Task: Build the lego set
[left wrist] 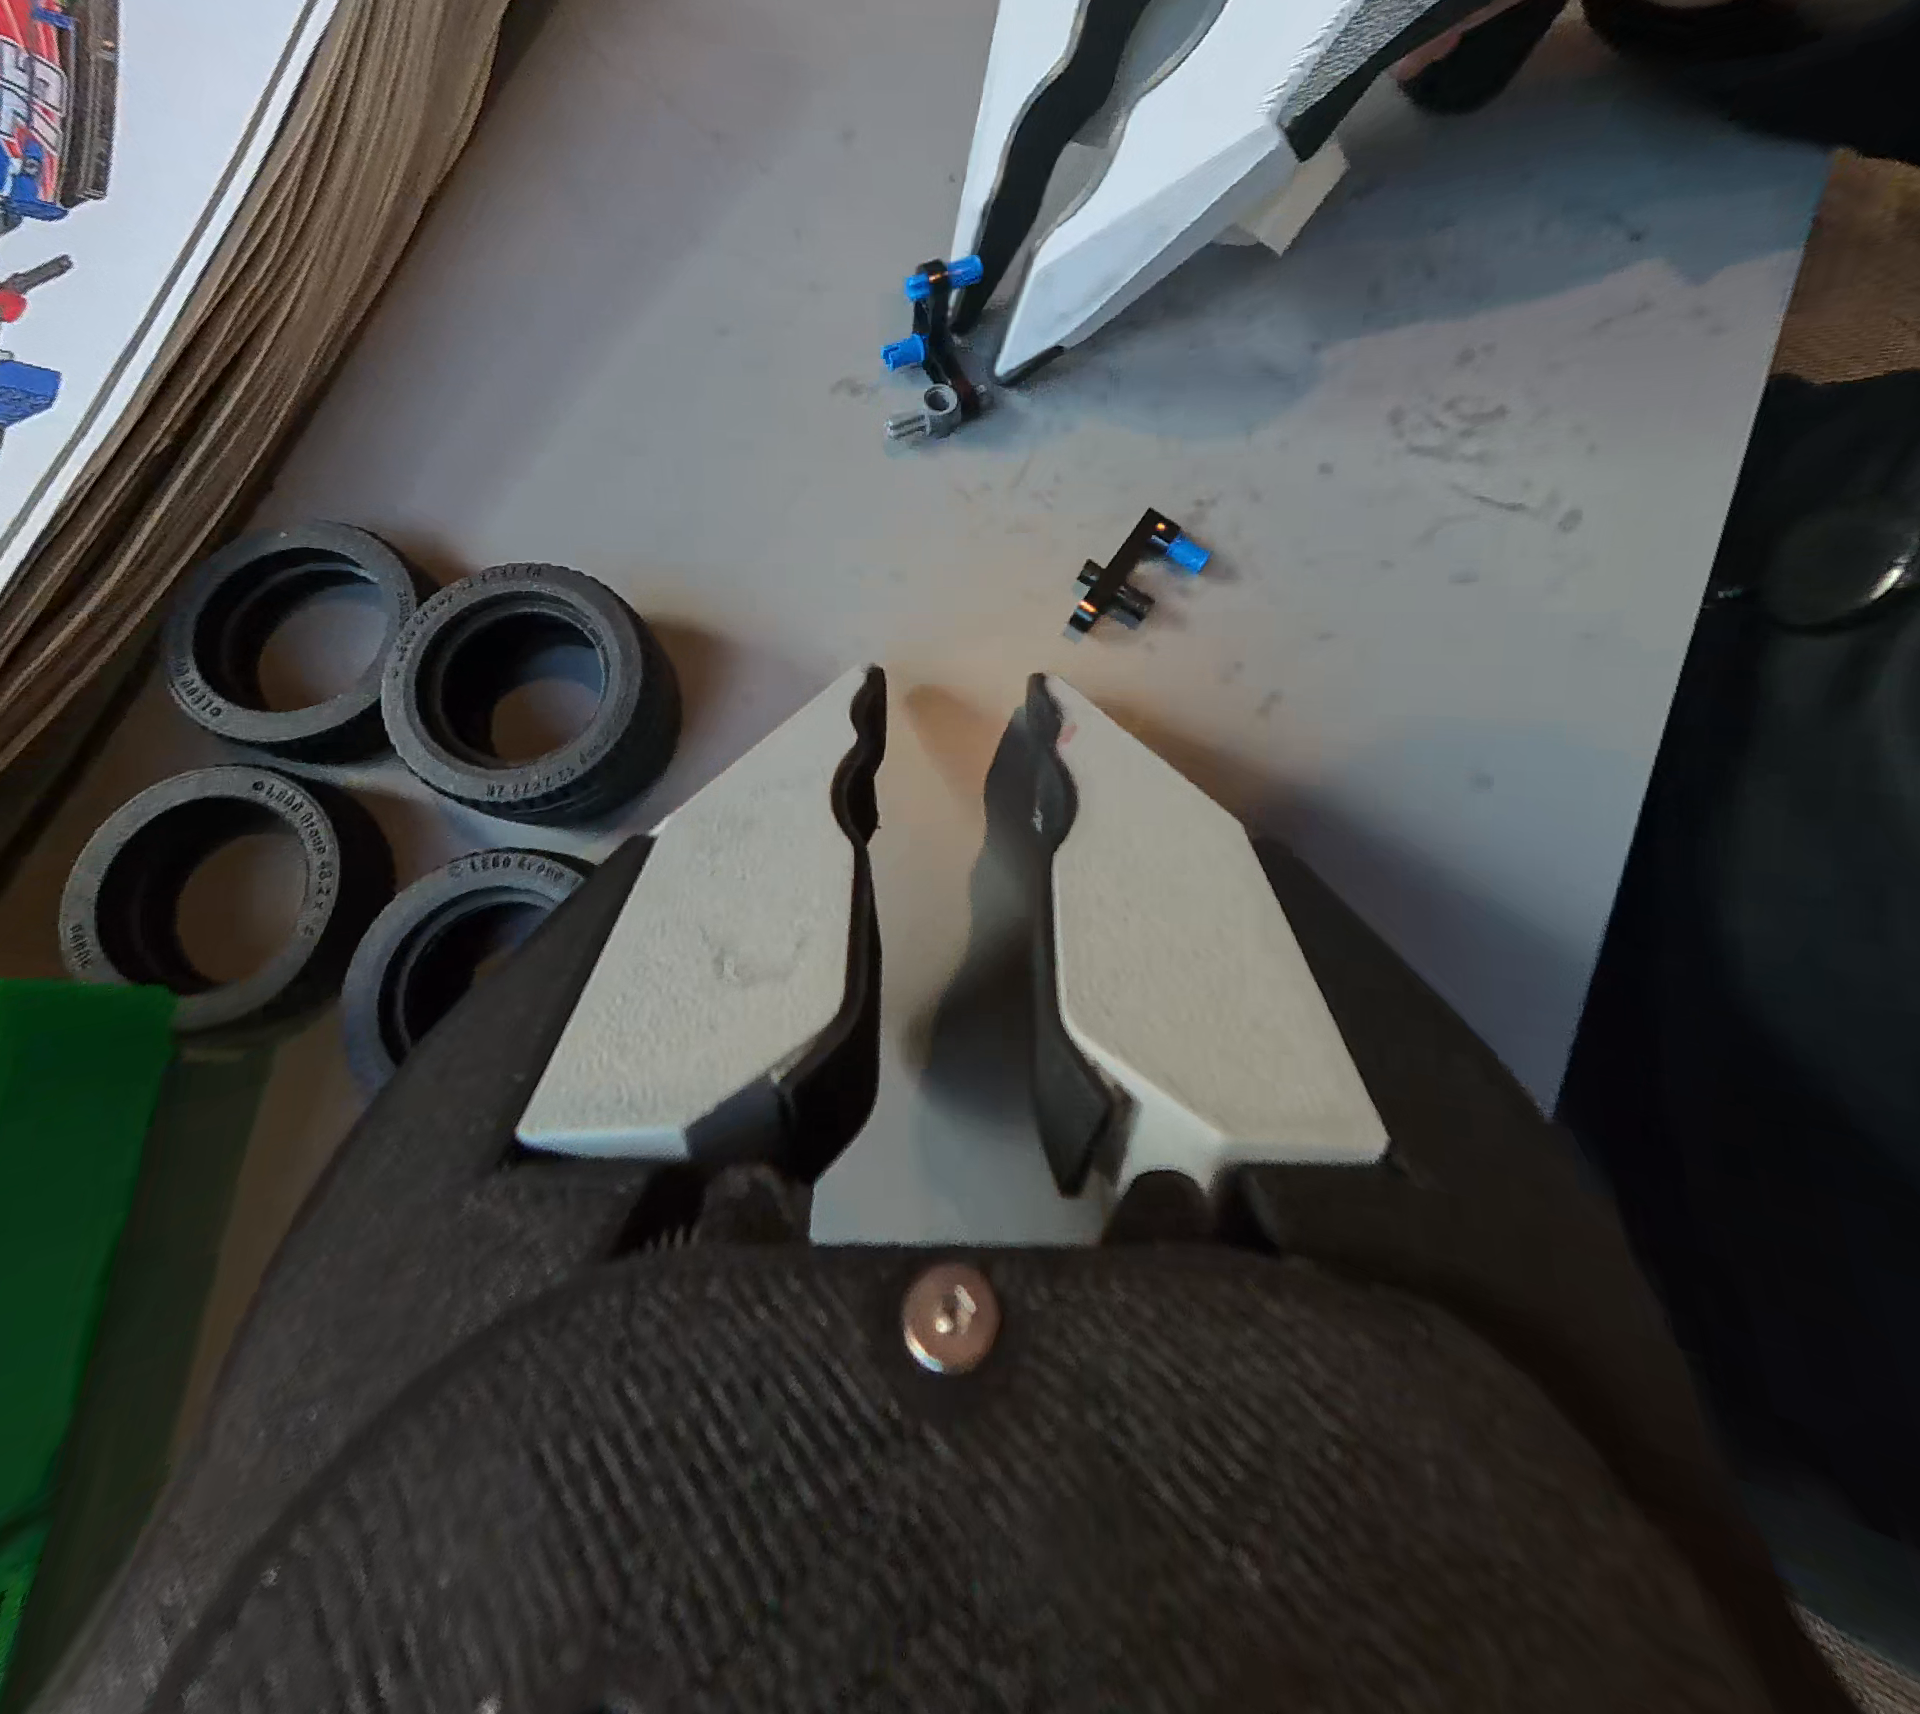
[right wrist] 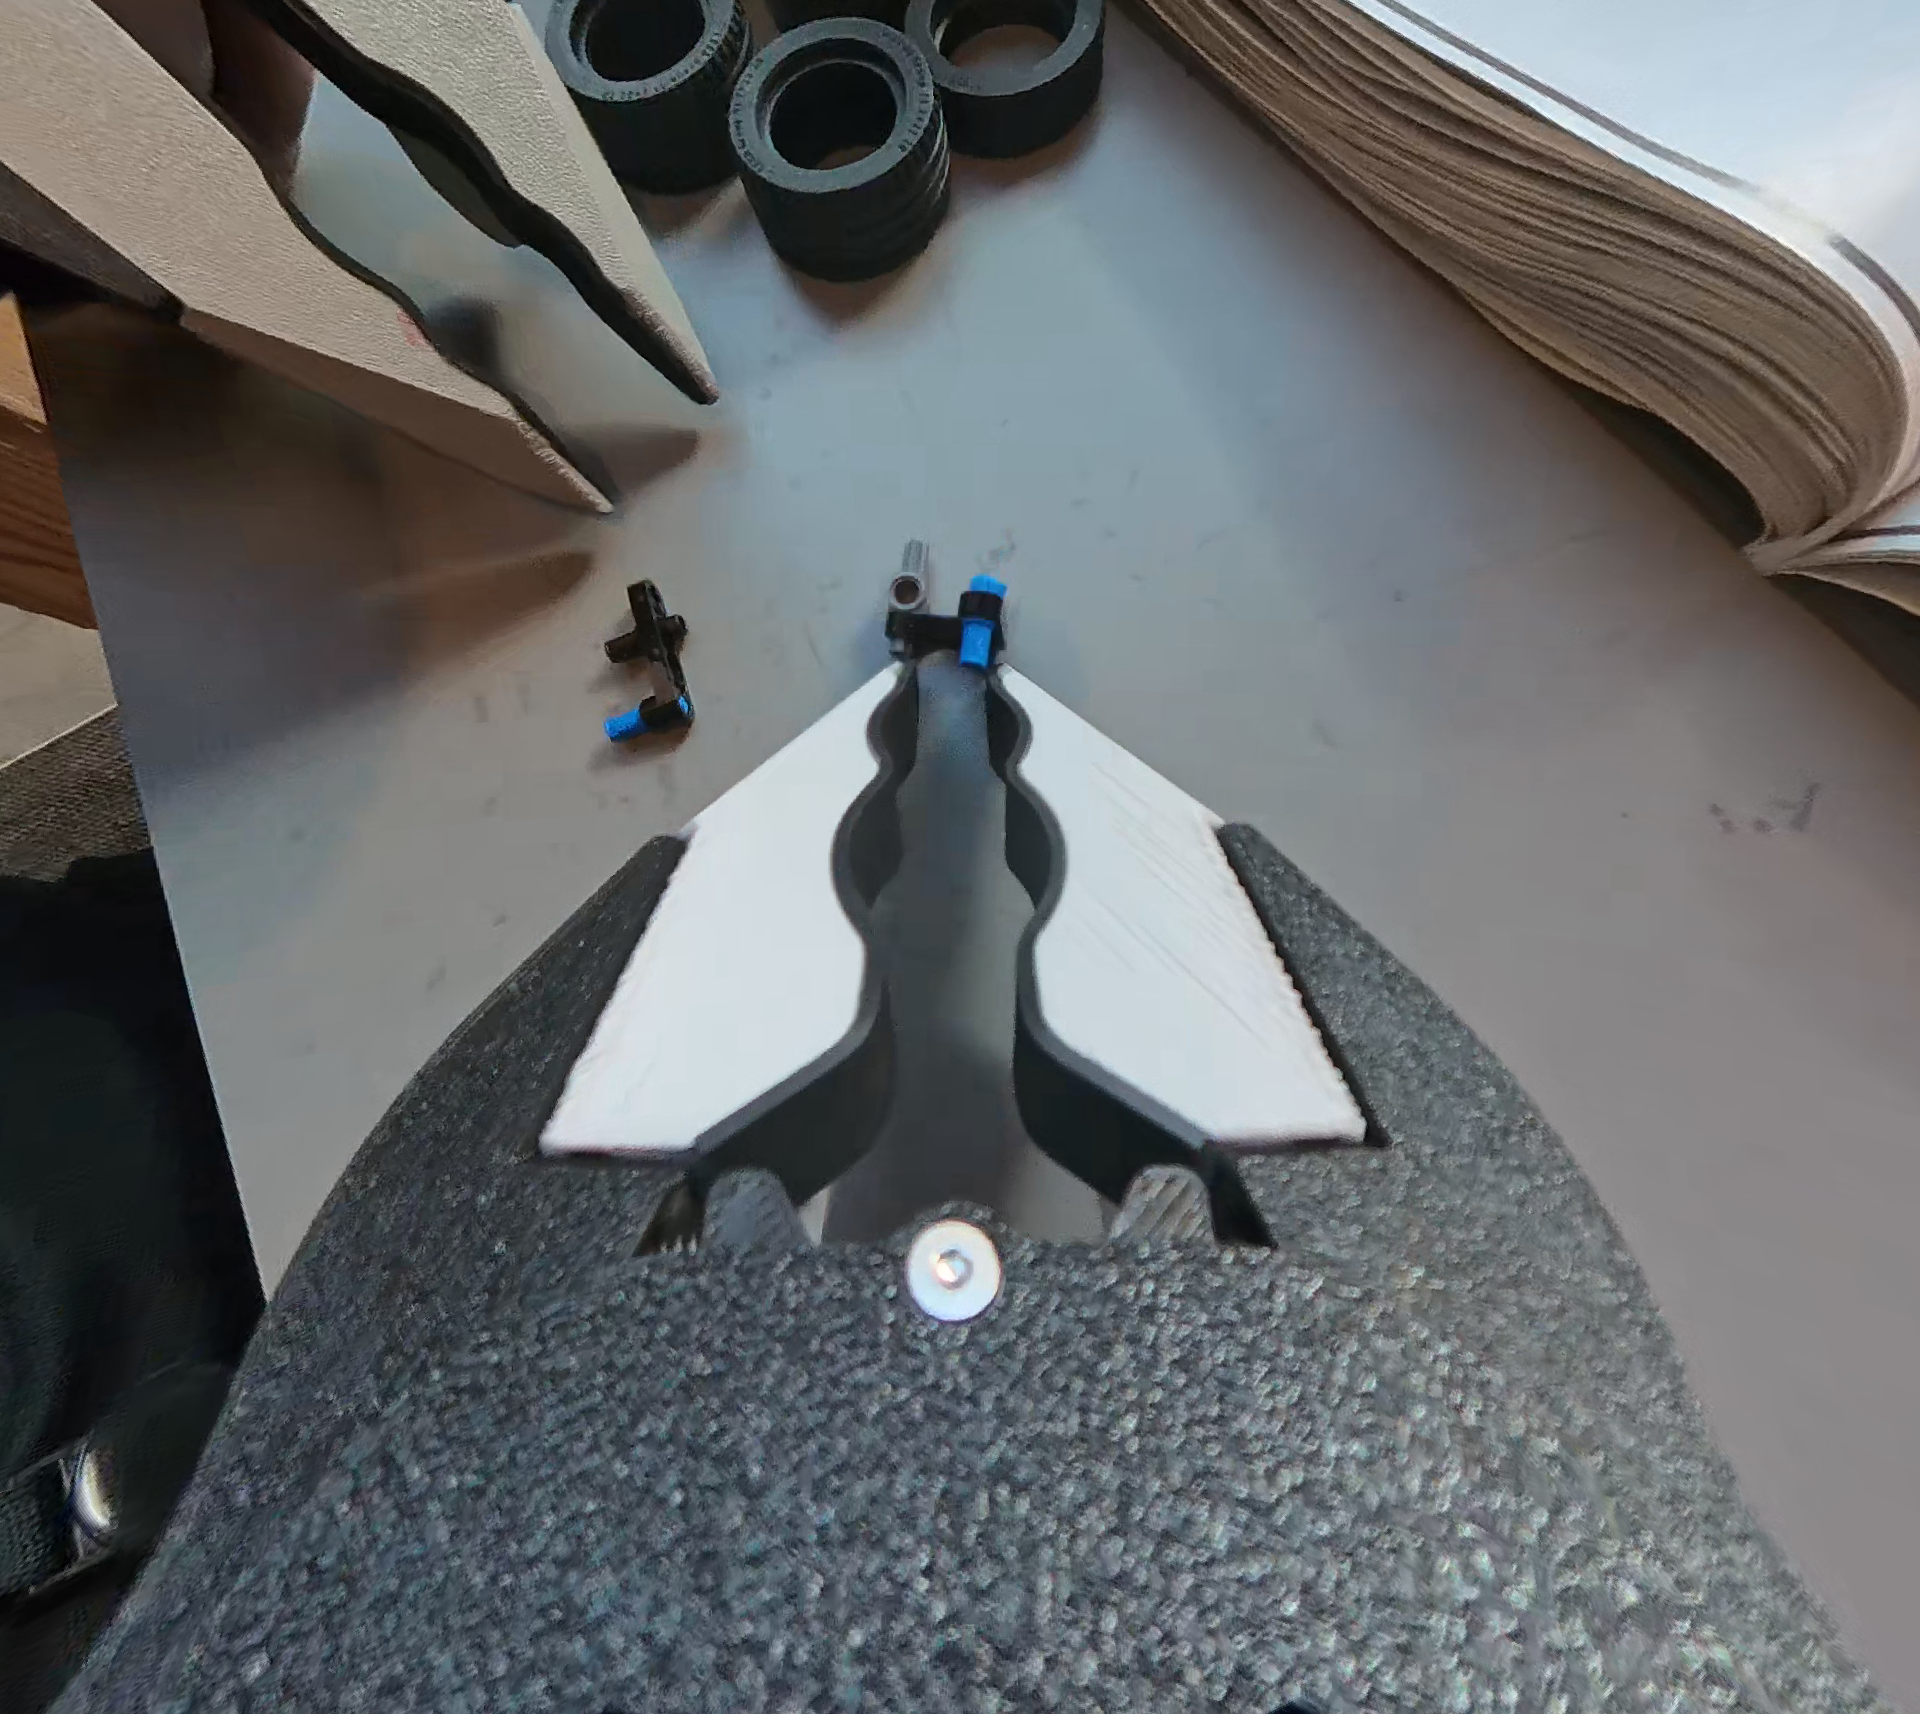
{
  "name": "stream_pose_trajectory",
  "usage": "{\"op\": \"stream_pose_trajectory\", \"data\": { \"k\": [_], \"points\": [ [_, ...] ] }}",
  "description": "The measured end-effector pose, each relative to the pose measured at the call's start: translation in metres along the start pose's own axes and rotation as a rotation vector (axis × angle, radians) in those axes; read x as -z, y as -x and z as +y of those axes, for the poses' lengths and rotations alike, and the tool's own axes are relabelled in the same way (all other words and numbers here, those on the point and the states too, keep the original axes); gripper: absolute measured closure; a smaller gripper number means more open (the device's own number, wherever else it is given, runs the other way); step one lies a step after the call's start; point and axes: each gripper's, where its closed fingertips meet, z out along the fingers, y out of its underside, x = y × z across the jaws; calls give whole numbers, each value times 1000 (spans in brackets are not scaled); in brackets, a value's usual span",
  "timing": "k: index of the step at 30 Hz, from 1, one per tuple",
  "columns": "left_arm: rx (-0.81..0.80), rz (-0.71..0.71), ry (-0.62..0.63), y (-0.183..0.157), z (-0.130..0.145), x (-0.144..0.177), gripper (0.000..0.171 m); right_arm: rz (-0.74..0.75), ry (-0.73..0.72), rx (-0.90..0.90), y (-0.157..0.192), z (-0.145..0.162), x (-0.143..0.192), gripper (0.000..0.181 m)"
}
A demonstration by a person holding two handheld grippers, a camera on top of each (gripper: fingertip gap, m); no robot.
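My right gripper (right wrist: 951, 669) has its tips down on the grey table and is shut on a small black beam assembly (right wrist: 940, 630) with blue pins and a grey connector. It also shows in the left wrist view, where the right gripper (left wrist: 992, 350) stands just right of the assembly (left wrist: 940, 345). My left gripper (left wrist: 956, 685) is open and empty, held low over the table. A second small black piece with one blue pin (left wrist: 1132, 573) lies loose just ahead and right of its tips; it also shows in the right wrist view (right wrist: 649, 667), below the left gripper (right wrist: 657, 451).
Several black tyres (left wrist: 520, 698) (right wrist: 842, 137) sit grouped on the table. An open instruction book (left wrist: 312, 106) (right wrist: 1558, 158) lies beyond them. A green box (left wrist: 73, 1145) stands by the tyres. The table's edge (left wrist: 1683, 625) runs close past the loose piece. Spacing between my two grippers at the tips: around 8 cm.
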Motion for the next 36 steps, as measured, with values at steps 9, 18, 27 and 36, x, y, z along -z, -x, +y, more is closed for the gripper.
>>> {"op": "stream_pose_trajectory", "data": {
  "k": [9,18,27,36],
  "points": [
    [-26,37,12,-11,5,-2,144,-3,28,-4,8,11,11,165],
    [-112,36,19,-28,-1,-11,154,-113,-19,193,49,8,10,154],
    [-128,46,20,-32,-7,-19,170,-117,-1,291,56,9,-2,162],
    [-42,-55,17,-18,-32,-45,170,67,6,353,10,11,22,163]
  ]
}}
